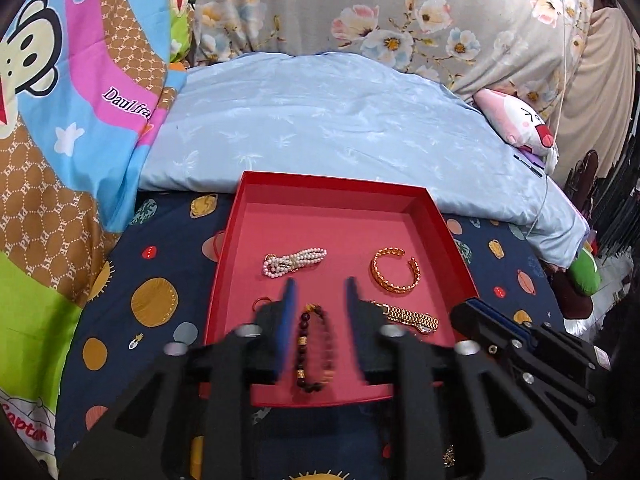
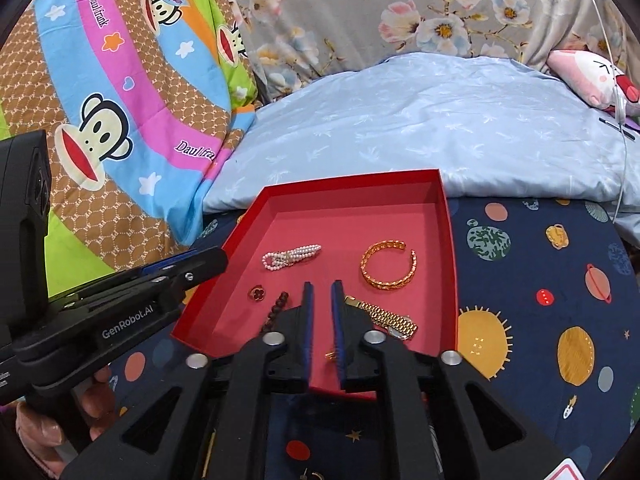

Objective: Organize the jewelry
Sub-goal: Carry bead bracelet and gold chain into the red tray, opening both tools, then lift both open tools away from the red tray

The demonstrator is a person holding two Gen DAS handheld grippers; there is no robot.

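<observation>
Black linkage arms of each hand-held gripper fill the bottom of both views. Between the spread, empty fingers of the left hand-held gripper (image 1: 319, 292) lies a dark bead bracelet (image 1: 314, 350) on the floor of the red tray (image 1: 436, 208), blurred by nearness. The right hand-held gripper (image 2: 322, 292) hovers over the tray's near edge with its fingers narrowly parted, gripping nothing; a small gold piece (image 2: 331, 356) beside its right finger is too hidden to name. On the left tool's side reads "GenRobot.AI" (image 2: 127, 328).

Also in the tray lie a pearl strand (image 1: 294, 262), a gold open bangle (image 1: 396, 270), a gold link watch (image 1: 412, 316) partly covered by a finger, and a red-centred ring (image 2: 256, 293), of which the left view shows only an arc. The tray sits on a bed sheet (image 2: 540, 280) printed with planets. A monkey-print quilt (image 2: 120, 120) carries the words "Daul frank"; further lettering at the left view's corner is cut off. Behind lie a pale blue pillow (image 1: 320, 120) and a pink plush toy (image 1: 520, 120).
</observation>
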